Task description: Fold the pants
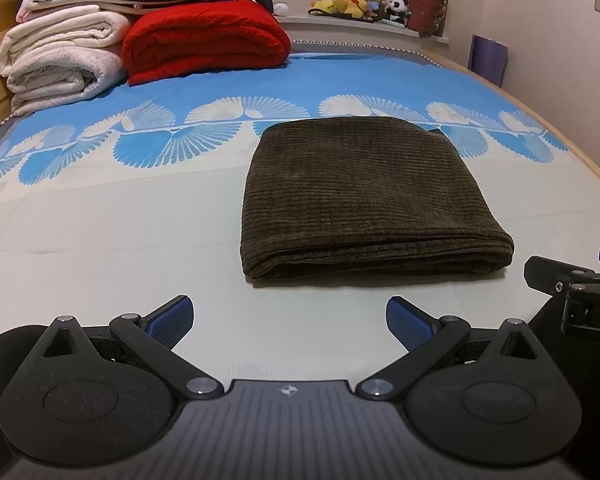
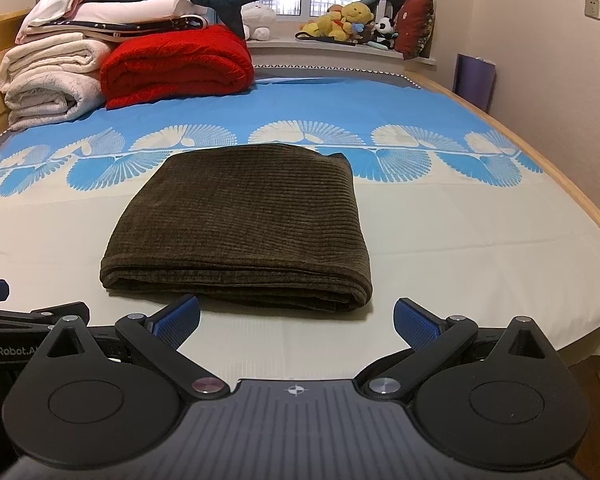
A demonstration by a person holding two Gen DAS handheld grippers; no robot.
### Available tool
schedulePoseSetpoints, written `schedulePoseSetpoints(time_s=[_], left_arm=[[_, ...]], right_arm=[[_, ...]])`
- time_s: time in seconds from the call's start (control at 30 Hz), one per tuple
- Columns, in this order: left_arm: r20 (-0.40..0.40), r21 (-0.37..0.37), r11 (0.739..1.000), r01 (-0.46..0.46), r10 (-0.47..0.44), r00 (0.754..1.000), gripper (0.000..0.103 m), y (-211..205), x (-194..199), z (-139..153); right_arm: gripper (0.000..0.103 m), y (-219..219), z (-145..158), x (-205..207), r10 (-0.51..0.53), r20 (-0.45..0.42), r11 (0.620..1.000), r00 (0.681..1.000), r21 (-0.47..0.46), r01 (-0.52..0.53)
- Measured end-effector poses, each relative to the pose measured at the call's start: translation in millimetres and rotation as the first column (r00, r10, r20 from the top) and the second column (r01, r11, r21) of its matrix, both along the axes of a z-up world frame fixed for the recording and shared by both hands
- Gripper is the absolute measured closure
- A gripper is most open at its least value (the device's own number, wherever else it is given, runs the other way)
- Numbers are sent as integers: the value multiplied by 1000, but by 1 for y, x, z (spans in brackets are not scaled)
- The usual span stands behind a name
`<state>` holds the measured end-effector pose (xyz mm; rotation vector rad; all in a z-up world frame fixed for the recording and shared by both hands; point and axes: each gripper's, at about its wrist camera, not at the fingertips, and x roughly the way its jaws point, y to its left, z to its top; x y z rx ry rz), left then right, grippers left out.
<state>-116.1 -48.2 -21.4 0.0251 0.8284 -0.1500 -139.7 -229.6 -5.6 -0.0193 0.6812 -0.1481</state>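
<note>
The brown corduroy pants (image 1: 374, 196) lie folded into a compact rectangle on the pale part of the bedsheet (image 1: 120, 216), toward the near edge of the bed, with their far edge reaching the blue fan-patterned band. The thick rounded fold faces the cameras and stacked layers show along it. At the far right corner of the bundle a small dark flap (image 2: 339, 157) pokes out past the outline.

The left gripper (image 1: 290, 320) hovers just short of the near fold, jaws spread wide and holding nothing; the pants sit ahead and to its right. The right gripper (image 2: 297, 322) is likewise spread wide and empty, its left blue pad (image 2: 179, 320) just beside the near fold, though whether it touches the cloth cannot be told.

By the look of it, the folding is done or nearly so. What remains is tidying: press the top flat with both pads, square the near edge, and tuck that stray corner so the outline is clean. Any push should be light and straight down, since dragging sideways would shear the layers apart. If 1 more fold is wanted, pinch all layers at both near corners together and lift evenly.

The red blanket (image 1: 204, 38), the white folded bedding (image 1: 60, 60) and the plush toys (image 1: 356, 0) at the far end are well apart from the work.
</note>
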Motion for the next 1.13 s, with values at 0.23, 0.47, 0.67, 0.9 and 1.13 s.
schedulePoseSetpoints(time_s=[0.23, 0.47, 0.67, 0.9, 1.13], left_arm=[[-4, 2, 1000, -5, 5, 1000, 0, 1, 1, -1], [-2, 4, 1000, 1, -1, 1000, 0, 1, 0, -1], [-2, -4, 1000, 2, -2, 1000, 0, 2, 1, -2], [2, 0, 1000, 13, -13, 1000, 0, 0, -1, -1], [23, -5, 1000, 20, -20, 1000, 0, 2, -3, 1]], right_arm=[[1, 0, 0, 0, 4, -3, 1000, 1000, -7, -4], [1, -1, 0, 0, 3, -3, 1000, 1000, -2, -3], [1, -2, 0, 0, 9, -1, 1000, 1000, -6, -9], [1, -2, 0, 0, 12, 1, 1000, 1000, -4, -12], [1, -1, 1, 0, 15, 2, 1000, 1000, -2, -15]])
